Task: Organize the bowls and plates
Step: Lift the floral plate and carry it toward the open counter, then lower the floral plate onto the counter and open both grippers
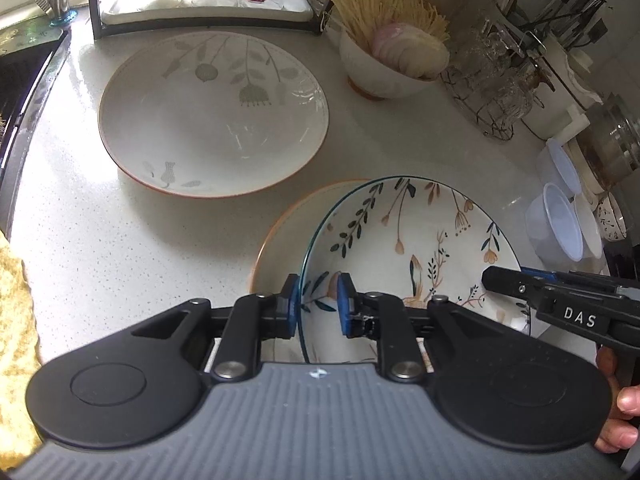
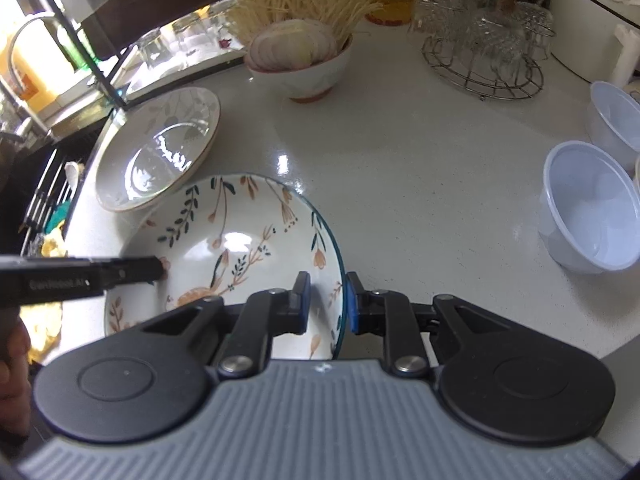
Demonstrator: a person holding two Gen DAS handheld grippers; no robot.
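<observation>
Sink edge (image 1: pixel 24 92): far left of the left wrist view, dark, bordering the white speckled counter (image 1: pixel 120 248).
Glass rack (image 1: pixel 200 4): at the back left of the counter, upturned glasses on a white tray.
Grey-leaf plate (image 1: pixel 214 116): large and white with an orange rim, flat on the counter in front of the rack, apart from the other dishes.
Orange-rimmed plate (image 1: pixel 280 236): on the counter nearer the camera, directly under the floral dish and partly covered by it.
Floral plate (image 1: pixel 404 248): white with a teal rim and orange flowers, sitting over the orange-rimmed plate; whether it rests fully on it cannot be told.
Left claw (image 1: pixel 318 300): blue pads straddle the left rim of the floral plate with a narrow gap; the rim lies against the outer pad, and a firm pinch cannot be confirmed.
Right claw (image 2: pixel 326 300): narrowly parted, pads either side of the floral plate's right rim; rim sits between them, contact uncertain.
Food bowl (image 1: pixel 388 68): at the back, holding enoki mushrooms and sliced onion.
Wire basket (image 2: pixel 484 60): right of the bowl, glassware inside.
Plastic tubs (image 2: pixel 588 208): far right, translucent, empty.
</observation>
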